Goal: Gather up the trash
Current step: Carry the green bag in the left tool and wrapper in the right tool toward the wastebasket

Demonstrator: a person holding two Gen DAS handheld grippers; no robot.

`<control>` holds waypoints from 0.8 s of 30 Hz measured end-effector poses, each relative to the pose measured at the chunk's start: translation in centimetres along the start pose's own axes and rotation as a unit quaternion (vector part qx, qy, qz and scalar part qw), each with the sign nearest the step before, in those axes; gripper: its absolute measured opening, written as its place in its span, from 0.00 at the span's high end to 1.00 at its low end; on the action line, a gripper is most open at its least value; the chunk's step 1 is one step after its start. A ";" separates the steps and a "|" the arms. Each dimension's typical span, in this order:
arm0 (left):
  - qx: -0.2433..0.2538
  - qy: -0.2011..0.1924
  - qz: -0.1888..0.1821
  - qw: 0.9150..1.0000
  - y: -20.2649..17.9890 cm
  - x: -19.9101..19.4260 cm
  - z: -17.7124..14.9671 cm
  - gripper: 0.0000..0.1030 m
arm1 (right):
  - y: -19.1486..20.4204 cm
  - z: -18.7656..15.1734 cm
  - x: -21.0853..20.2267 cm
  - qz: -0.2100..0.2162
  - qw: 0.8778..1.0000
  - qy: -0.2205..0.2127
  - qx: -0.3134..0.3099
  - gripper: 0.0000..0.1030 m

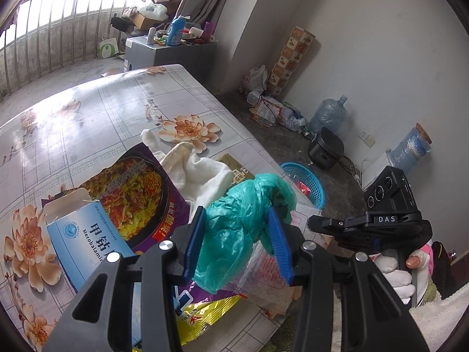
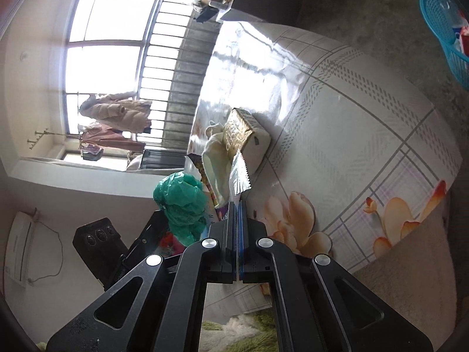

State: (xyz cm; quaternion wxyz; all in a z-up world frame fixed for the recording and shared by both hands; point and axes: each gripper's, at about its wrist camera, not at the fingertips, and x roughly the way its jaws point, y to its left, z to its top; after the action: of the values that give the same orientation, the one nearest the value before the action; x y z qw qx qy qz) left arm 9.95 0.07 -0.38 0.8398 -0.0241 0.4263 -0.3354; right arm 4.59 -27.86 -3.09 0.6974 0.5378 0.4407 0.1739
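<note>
My left gripper (image 1: 237, 215) is shut on a crumpled green plastic bag (image 1: 243, 205), its blue pads pressing both sides, just above a clear wrapper (image 1: 263, 272). The green plastic bag (image 2: 181, 202) also shows left of my right gripper (image 2: 238, 204). That gripper's jaws are shut, and a silver foil wrapper (image 2: 241, 176) with a serrated edge sticks up from the tips. In the left wrist view, my right gripper (image 1: 313, 223) lies level at the right, held by a white-gloved hand (image 1: 395, 275). A blue medicine box (image 1: 88, 240), purple food pouch (image 1: 132, 187), white cloth (image 1: 199, 170) and yellow wrapper (image 1: 205, 316) lie on the floral table (image 1: 117, 102).
A blue plastic basket (image 1: 307, 182) with red scraps stands on the floor beyond the table's right edge; the basket (image 2: 439, 23) also shows top right. A gold tissue pack (image 2: 243, 135) lies on the table. A rice cooker (image 1: 325, 149) and water jugs (image 1: 328, 114) line the wall.
</note>
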 end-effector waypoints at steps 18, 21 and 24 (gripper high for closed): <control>0.086 0.020 -0.089 0.992 -11.1 7.9 11.8 0.59 | -2.1 4.4 -10.2 0.024 0.982 -0.190 0.000 1.00; 0.099 0.045 -0.104 0.989 -14.2 11.7 13.7 0.59 | -3.6 5.2 -12.8 0.006 0.972 -0.234 0.006 1.00; 0.115 0.069 -0.112 0.985 -17.5 16.0 15.1 0.59 | -4.9 6.2 -14.8 -0.029 0.961 -0.274 0.008 1.00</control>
State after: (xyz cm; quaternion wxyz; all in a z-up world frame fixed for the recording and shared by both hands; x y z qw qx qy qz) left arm 18.14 -26.52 3.72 0.7624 0.0480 0.4366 -0.4752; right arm 0.24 -43.95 -0.97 0.7921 0.5573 0.2490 -0.0039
